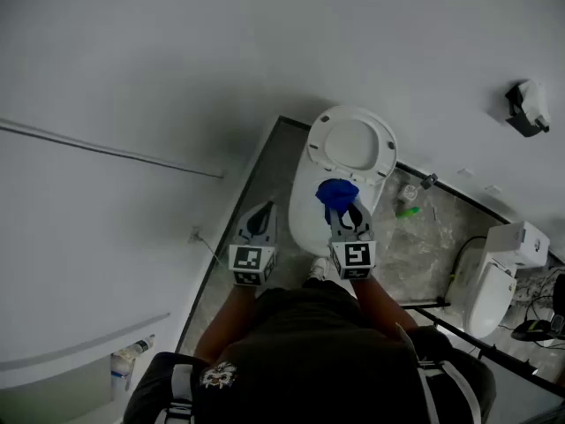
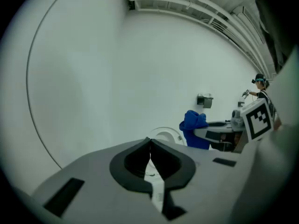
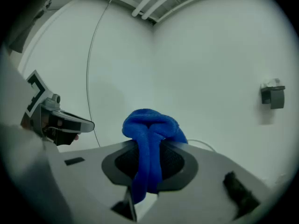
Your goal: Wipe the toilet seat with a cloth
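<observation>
A white toilet stands by the wall with its lid up [image 1: 353, 141] and its seat [image 1: 305, 203] below it. My right gripper [image 1: 346, 216] is shut on a bunched blue cloth [image 1: 335, 195], held above the seat; the right gripper view shows the cloth [image 3: 149, 143] pinched between the jaws and bulging out ahead of them. My left gripper [image 1: 259, 222] hangs left of the toilet over the floor, shut and empty, its jaw tips touching [image 2: 149, 141]. The left gripper view also catches the blue cloth [image 2: 194, 129] in the other gripper.
A second white toilet [image 1: 494, 281] stands at the right with cables beside it. A green item [image 1: 407, 211] and a small bottle [image 1: 424, 183] lie on the marbled floor right of the toilet. A dispenser [image 1: 526, 107] hangs on the wall. A spray bottle [image 1: 128, 356] sits lower left.
</observation>
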Tool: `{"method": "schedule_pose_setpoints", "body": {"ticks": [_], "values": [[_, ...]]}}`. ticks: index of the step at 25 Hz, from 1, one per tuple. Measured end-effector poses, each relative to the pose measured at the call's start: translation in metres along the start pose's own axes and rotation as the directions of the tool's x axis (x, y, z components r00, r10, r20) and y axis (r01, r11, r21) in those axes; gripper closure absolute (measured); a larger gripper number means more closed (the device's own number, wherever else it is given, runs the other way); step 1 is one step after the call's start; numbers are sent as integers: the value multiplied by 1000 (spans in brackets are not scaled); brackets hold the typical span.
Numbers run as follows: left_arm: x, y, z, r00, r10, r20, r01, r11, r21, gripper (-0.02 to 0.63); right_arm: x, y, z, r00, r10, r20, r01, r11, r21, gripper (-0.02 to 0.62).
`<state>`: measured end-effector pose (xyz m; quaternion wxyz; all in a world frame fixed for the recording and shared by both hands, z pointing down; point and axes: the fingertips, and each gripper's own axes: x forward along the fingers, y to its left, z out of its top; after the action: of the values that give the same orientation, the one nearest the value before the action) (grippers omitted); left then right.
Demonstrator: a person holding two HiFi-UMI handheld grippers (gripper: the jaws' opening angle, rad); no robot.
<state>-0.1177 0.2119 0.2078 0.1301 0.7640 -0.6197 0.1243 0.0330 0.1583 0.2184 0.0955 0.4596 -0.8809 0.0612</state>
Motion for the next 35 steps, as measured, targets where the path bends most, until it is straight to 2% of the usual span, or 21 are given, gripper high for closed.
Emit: {"method": "schedule_pose_setpoints", "body": {"ticks": [7,14,21,26,31,35], "values": [[46,-12,11,999,-54,-6,54,999,0,595,22,-36,0,999,-36,-32,37,999,38,512],[101,-13,21,986,-166,-27,167,985,42,595,48,-80,-11,990,-129,-58,129,992,1,512],[172,4,42,953,-303,-12,303,950,68,595,97,-106,-3,964,-242,-107,243,970,-8,512],[215,10,49,921,-389,-24,390,917,83,595,125,-125,-12,930,-327,-167,333,943,8,512],[248,8,39,880,-471,-66,475,877,75,595,153,-140,-25,901,-368,-232,377,926,-3,512],[267,10,28,867,-487,-103,494,867,67,595,174,-153,-46,876,-357,-324,372,928,-18,512]]}}
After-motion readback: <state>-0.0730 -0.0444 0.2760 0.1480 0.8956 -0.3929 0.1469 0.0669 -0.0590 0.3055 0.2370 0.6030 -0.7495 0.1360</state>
